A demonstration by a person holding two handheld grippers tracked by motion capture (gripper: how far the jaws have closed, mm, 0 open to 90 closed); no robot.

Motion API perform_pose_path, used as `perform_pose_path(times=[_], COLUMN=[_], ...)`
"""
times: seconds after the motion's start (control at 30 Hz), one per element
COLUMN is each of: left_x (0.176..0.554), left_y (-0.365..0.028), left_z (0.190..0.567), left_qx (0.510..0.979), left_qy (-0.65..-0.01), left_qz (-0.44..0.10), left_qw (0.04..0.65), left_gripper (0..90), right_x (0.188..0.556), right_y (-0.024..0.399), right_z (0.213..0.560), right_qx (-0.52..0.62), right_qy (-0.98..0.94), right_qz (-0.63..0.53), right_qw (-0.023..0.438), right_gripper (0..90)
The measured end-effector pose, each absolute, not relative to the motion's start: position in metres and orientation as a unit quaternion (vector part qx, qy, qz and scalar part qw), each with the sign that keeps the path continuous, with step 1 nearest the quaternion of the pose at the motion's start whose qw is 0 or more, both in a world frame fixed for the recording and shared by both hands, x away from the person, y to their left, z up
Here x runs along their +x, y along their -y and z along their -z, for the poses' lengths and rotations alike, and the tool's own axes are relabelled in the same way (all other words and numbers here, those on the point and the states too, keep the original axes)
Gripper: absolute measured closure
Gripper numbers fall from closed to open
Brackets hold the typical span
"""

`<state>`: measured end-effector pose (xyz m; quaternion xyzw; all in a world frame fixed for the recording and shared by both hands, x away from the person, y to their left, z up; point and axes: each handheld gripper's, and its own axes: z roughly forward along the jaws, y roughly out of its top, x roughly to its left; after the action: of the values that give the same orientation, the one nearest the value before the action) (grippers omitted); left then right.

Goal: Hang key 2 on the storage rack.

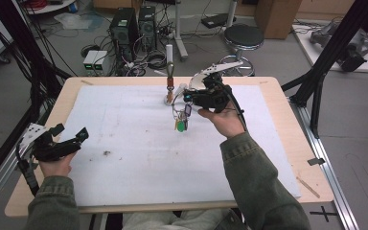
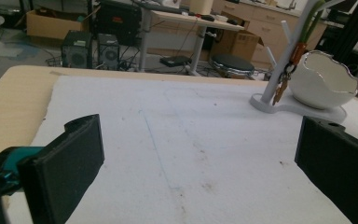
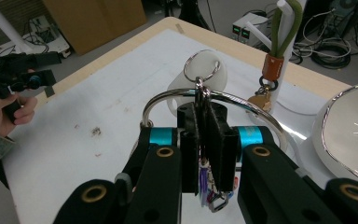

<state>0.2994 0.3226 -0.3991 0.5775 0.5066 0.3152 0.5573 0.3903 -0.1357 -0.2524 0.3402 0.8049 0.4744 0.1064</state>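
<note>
We have the key bunch (image 3: pixel 204 140) pinched in our right tongs (image 3: pixel 204 135), lifted just off the table (image 1: pixel 278 158) beside the white peg stand (image 2: pixel 279 70). To hang it well, we should keep the small ring (image 3: pixel 203 65) upright and facing a free peg. The brown-and-green key strap (image 3: pixel 279 42) already hanging there and the white bowl (image 2: pixel 324 79) crowd that approach. Our left tongs (image 2: pixel 200 158) rest open, empty, well apart.
</note>
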Motion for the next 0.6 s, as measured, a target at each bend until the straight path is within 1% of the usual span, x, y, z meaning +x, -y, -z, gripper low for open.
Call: perform_pose_path(times=[0.2, 0.6], left_x=[0.300, 0.299], left_y=[-0.309, -0.293], left_z=[0.395, 0.382], left_qx=[0.601, 0.613], left_qy=[-0.482, -0.451], left_qz=[-0.316, -0.312], left_qw=[0.554, 0.569], left_gripper=[1.7, 1.7], right_x=[0.384, 0.371], right_y=[0.129, 0.116], right_z=[0.251, 0.247], right_qx=[0.333, 0.311], right_qy=[-0.807, -0.813], right_qz=[-0.476, -0.484], right_qw=[0.104, 0.096], right_gripper=[83.8, 83.8])
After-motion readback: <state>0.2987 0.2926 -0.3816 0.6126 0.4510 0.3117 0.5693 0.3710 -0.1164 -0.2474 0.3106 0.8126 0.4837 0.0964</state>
